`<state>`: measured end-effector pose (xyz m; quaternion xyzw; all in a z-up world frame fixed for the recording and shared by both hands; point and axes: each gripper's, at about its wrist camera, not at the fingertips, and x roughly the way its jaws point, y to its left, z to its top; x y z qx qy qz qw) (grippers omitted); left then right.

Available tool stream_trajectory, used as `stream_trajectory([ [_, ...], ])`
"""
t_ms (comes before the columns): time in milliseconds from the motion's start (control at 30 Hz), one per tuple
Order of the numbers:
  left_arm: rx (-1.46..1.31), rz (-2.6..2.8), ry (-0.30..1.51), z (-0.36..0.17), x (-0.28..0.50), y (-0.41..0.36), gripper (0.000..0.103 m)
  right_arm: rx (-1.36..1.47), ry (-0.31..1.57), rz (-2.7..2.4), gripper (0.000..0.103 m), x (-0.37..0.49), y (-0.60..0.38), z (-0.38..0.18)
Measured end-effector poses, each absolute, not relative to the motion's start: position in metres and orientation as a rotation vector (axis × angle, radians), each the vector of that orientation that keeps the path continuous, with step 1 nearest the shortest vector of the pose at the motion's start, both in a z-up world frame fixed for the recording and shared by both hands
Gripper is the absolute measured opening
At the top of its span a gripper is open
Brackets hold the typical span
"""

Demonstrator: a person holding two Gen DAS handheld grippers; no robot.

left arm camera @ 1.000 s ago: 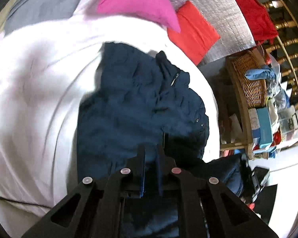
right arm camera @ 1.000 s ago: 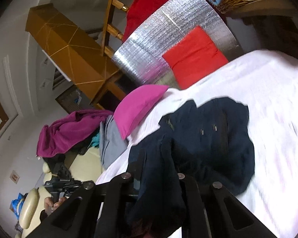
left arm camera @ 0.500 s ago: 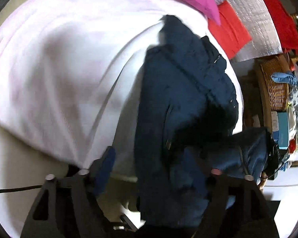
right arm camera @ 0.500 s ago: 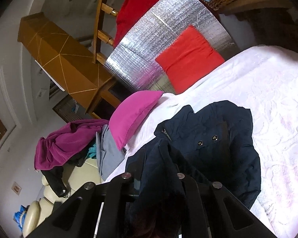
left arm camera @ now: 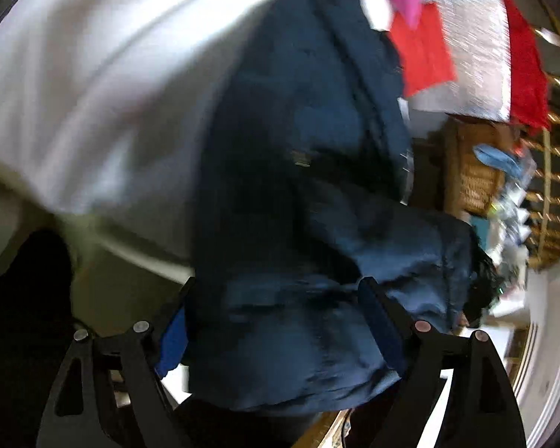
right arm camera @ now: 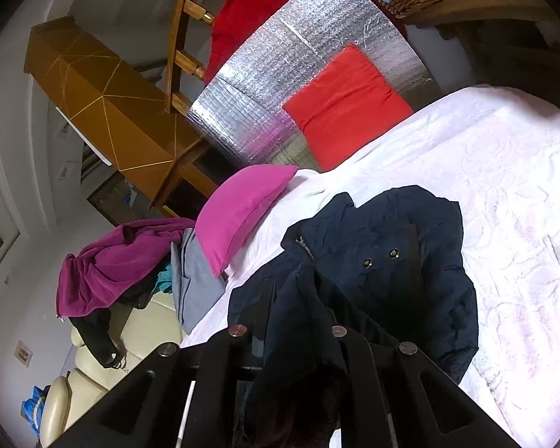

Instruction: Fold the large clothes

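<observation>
While a second ago my left claw [left arm camera: 276, 313] was pinched shut on a fold of the dark navy padded jacket [right arm camera: 384, 261], its jaws now stand wide and are opening further, with a thick hanging bunch of that navy cloth between the blue-padded fingers [left arm camera: 379, 321]; the picture is too blurred for me to tell whether the pads press on it. The left wrist view has also swung since then: the jacket used to lie in the middle of the white bedspread [right arm camera: 504, 194], and now it fills the centre and right of that view, draping over the bed's near edge, with the white cover pushed to the left.

My right claw [right arm camera: 285, 332] looks the same as before, clamped tight on a ridge of the jacket's edge, which rises up between its black fingers. The rest of the jacket lies crumpled on the bedspread, collar towards the magenta pillow [right arm camera: 239, 209], two round snap buttons [right arm camera: 380, 257] showing. Beyond sit the red cushion [right arm camera: 343, 108] against the silver quilted foil panel [right arm camera: 287, 86], much as earlier.

No brand, label or writing on anything can be read; a small pale tag near the collar is too small to make out.
</observation>
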<state>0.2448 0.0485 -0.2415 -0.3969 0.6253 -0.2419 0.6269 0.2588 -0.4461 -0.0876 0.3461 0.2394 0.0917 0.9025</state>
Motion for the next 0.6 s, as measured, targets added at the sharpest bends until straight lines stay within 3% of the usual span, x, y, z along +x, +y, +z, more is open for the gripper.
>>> stream_trajectory([
  [33, -0.897, -0.565, 1.421, -0.238, 0.245, 0.046, 0.076, 0.707, 0.493, 0.188, 0.013, 0.257, -0.446, -0.086],
  [67, -0.881, -0.576, 1.399, -0.230, 0.247, 0.044, 0.052, 0.701, 0.491, 0.188, 0.013, 0.255, -0.447, -0.085],
  [100, -0.865, -0.580, 1.388, -0.223, 0.249, 0.043, 0.041, 0.697, 0.488, 0.189, 0.013, 0.252, -0.448, -0.084],
  [167, -0.844, -0.595, 1.338, -0.202, 0.261, 0.043, 0.028, 0.696, 0.478, 0.183, 0.013, 0.249, -0.454, -0.082],
  [400, -0.748, -0.631, 1.073, -0.114, 0.331, 0.032, 0.022, 0.752, 0.439, 0.142, 0.013, 0.259, -0.492, -0.084],
  [600, -0.688, -0.595, 1.055, -0.098, 0.445, -0.001, 0.020, 0.785, 0.445, 0.081, 0.013, 0.317, -0.514, -0.096],
])
